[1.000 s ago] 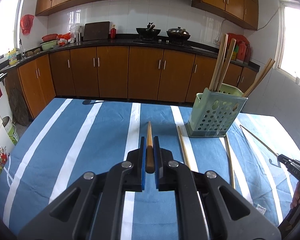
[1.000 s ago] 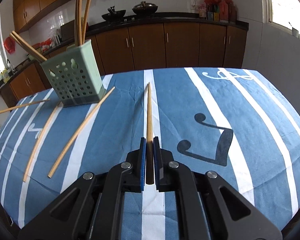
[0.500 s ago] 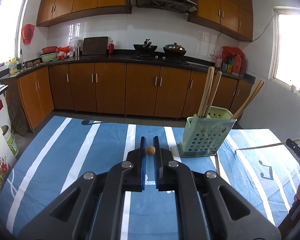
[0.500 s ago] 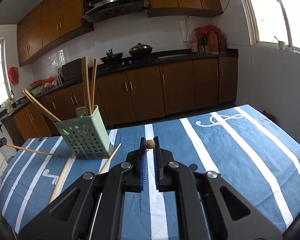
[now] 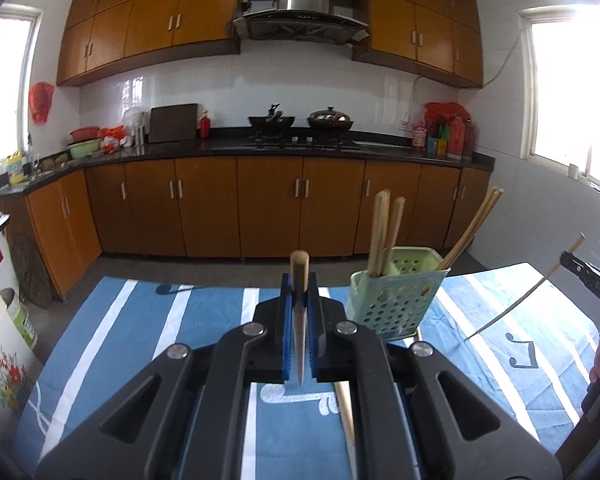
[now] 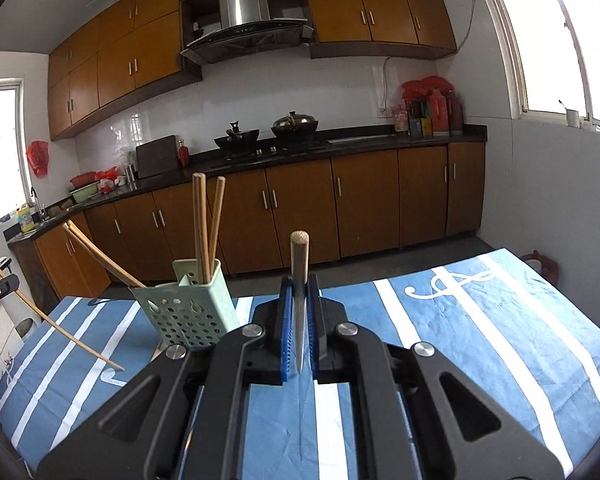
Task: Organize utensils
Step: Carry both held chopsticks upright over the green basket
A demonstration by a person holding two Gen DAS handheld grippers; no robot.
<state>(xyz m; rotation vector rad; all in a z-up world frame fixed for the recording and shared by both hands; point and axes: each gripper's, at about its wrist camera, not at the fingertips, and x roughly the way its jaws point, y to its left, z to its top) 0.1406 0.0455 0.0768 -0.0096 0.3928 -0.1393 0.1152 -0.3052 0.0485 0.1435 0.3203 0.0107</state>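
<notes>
Both chopsticks have come off the counter point(image 5: 132, 320): left claw point(image 5: 299, 312) and right claw point(image 6: 299, 312) each clenched on one, ready for the basket point(image 6: 188, 312).

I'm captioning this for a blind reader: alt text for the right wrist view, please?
The right gripper is shut on a wooden chopstick, above a blue striped tablecloth. A green holder with chopsticks stands to its left.

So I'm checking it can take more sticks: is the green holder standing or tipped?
Standing. The green holder sits base-down on the striped cloth, chopsticks poking out.
</notes>
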